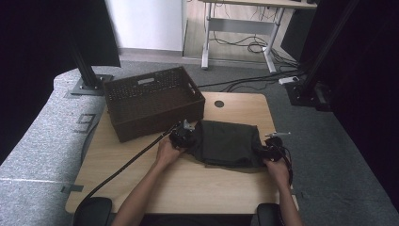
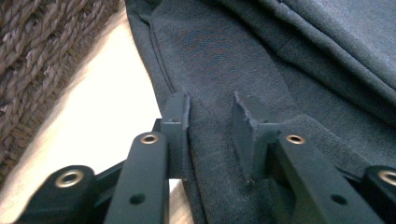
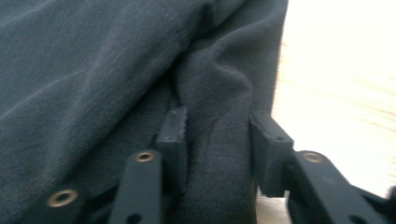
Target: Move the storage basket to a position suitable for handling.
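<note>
cloth (image 1: 226, 142): dk charcoal grey, plain;
basket (image 1: 153, 101): dk brown, woven;
table (image 1: 197, 186): lt wood grain;
grippers' jaws: blk

Garment (image 1: 227, 142) on table (image 1: 188, 183), basket (image 1: 153, 101) behind-left.

High view: above near edge of table (image 1: 141, 186), facing forward and down, far off. 2 gripper views: very near, along own jaws, low over table; left toward cloth's (image 1: 226, 143) left edge (image 2: 280, 70), right toward right edge (image 3: 93, 70). Shared: cloth, table.

basket (image 1: 153, 101) blocks far-left, near edge seemingly open
</note>
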The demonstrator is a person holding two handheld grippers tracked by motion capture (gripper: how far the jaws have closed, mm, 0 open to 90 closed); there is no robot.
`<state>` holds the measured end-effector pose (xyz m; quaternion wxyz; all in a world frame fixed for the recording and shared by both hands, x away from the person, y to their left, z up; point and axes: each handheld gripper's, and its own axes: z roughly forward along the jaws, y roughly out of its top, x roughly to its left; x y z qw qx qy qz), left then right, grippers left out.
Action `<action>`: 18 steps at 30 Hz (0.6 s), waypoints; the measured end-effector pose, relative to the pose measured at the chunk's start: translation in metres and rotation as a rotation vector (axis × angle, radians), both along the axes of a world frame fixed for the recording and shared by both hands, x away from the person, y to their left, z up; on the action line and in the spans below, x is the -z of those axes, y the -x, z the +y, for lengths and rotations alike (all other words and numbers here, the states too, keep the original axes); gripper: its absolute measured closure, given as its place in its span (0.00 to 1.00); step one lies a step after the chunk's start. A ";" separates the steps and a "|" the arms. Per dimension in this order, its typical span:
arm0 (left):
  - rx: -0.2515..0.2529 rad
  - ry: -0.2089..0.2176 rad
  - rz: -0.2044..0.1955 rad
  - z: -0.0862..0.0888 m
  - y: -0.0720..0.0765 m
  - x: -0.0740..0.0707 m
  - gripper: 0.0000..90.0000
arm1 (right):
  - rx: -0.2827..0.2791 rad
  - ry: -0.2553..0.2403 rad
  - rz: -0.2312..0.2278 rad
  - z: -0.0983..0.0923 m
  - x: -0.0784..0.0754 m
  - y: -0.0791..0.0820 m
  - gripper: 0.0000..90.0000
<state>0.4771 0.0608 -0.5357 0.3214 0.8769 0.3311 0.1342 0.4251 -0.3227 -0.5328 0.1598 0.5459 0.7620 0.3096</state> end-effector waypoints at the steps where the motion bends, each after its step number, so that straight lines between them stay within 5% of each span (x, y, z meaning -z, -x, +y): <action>1: -0.001 -0.001 -0.006 0.000 0.001 0.000 0.78 | 0.001 -0.007 0.002 0.000 0.000 0.000 0.72; 18: 0.007 0.002 -0.002 0.029 0.037 0.000 0.80 | -0.081 0.002 0.002 0.023 0.001 0.021 0.72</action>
